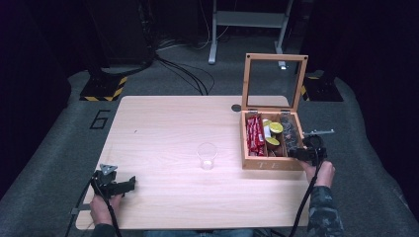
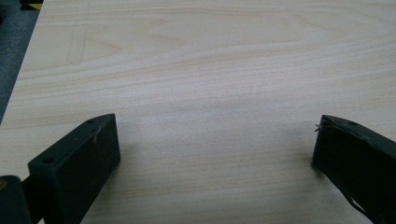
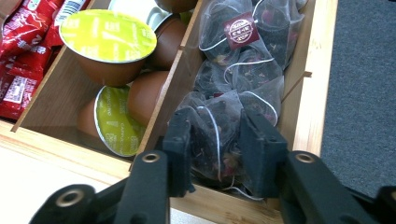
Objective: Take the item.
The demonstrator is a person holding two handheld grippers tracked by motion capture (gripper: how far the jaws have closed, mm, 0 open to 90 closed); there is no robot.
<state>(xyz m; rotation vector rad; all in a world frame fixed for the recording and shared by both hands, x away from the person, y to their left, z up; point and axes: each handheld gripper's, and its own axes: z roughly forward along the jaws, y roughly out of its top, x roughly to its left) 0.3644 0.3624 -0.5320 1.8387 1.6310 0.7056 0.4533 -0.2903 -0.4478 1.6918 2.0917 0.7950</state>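
The right gripper (image 3: 216, 149) reaches into the rightmost compartment of the open wooden box (image 1: 272, 163), at about 3 o'clock on the tabletop (image 1: 163, 133). Its fingers (image 3: 180, 140) are pressed in on a mesh tea bag (image 3: 219, 135) at the near end of that compartment, so the bag looks gripped but not yet lifted: it sits among the other tea bags (image 3: 247, 51), below the box rim.

The clear cup (image 1: 207, 155) stands upright near the tabletop's centre, apparently empty and well apart from the box. As I judge it, the pick is being made, while the lift-out and any carry to the cup are left.

The held bag is a soft pyramid with no clear long axis; its string runs up between the fingers, and where its tag lies I cannot tell.

The left gripper (image 1: 112, 185) rests at about 7 o'clock, fingers (image 2: 77, 161) spread wide over bare wood, holding nothing.
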